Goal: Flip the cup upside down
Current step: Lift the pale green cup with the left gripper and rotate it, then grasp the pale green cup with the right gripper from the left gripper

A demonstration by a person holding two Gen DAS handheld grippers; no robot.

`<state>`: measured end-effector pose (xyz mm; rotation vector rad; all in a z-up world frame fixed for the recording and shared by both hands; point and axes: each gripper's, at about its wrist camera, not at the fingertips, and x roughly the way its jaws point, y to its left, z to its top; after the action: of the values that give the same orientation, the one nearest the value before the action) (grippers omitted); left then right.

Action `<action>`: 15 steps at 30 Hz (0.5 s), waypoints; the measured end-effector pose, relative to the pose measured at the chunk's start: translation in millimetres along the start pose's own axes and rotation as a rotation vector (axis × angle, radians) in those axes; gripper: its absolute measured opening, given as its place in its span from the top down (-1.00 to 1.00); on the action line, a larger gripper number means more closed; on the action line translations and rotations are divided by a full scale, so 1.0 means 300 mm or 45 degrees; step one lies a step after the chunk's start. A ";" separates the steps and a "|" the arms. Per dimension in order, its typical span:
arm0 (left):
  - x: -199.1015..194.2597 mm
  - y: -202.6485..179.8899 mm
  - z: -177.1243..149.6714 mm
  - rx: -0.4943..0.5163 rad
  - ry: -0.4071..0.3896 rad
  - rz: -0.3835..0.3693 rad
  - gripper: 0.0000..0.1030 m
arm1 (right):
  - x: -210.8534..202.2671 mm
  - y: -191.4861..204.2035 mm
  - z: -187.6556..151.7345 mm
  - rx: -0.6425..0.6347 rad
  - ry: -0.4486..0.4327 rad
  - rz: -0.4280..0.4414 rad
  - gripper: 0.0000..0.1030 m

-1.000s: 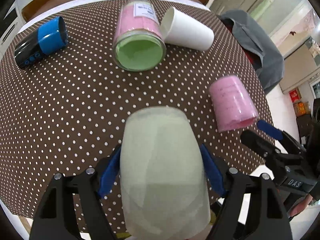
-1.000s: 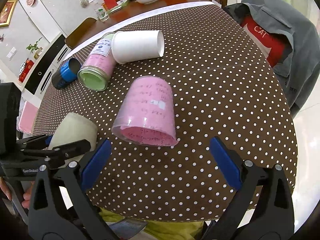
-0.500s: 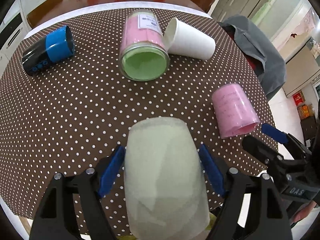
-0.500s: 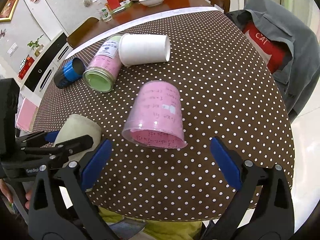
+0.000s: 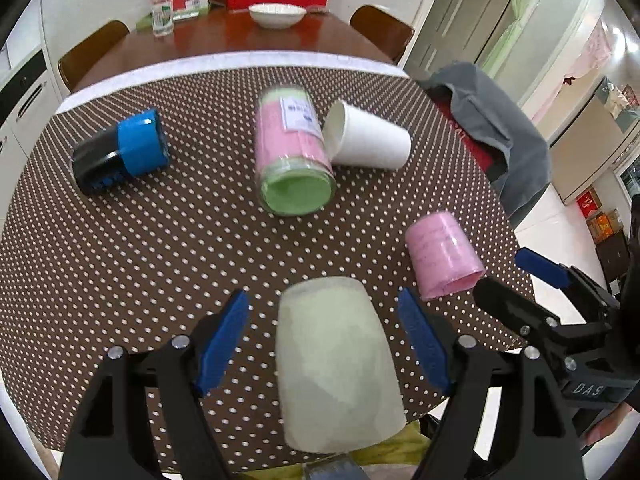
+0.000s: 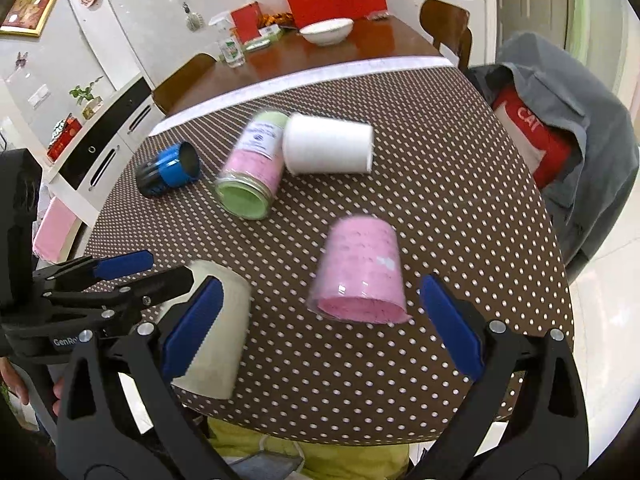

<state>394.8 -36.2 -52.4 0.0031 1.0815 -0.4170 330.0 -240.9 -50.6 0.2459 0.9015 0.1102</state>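
A pale green cup [image 5: 336,364] stands upside down at the near edge of the dotted table; it also shows in the right wrist view [image 6: 218,340]. My left gripper [image 5: 324,344] is open, its blue pads on either side of the cup with gaps. A pink cup [image 6: 360,276] stands upside down to the right, also in the left wrist view [image 5: 442,258]. My right gripper [image 6: 320,328] is open, just short of the pink cup.
A pink-and-green jar [image 5: 294,164], a white paper cup [image 5: 368,142] and a black-and-blue cup [image 5: 120,156] lie on their sides farther back. A chair with a grey jacket [image 6: 560,120] stands at the right. The near table edge [image 6: 360,428] is close.
My left gripper has opened and let go of the pale green cup, which now stands on the table. Both grippers have pulled back and tilted up a little.
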 end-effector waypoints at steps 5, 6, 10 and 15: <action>-0.059 0.047 -0.002 -0.003 -0.049 0.009 -0.48 | -0.002 0.080 0.027 -0.040 -0.014 0.011 -0.88; -0.072 0.064 -0.004 -0.007 -0.058 0.013 -0.48 | 0.003 0.099 0.033 -0.048 -0.013 0.016 -0.88; -0.104 0.120 -0.016 -0.023 -0.082 0.028 -0.48 | 0.029 0.159 0.041 -0.078 0.005 0.029 -0.88; -0.121 0.197 -0.036 -0.038 -0.091 0.065 -0.48 | 0.095 0.228 0.040 -0.098 0.086 0.056 -0.88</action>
<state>390.7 32.5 -38.3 -0.0102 1.0150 -0.3527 357.7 -171.2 -47.5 0.1915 0.9571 0.1945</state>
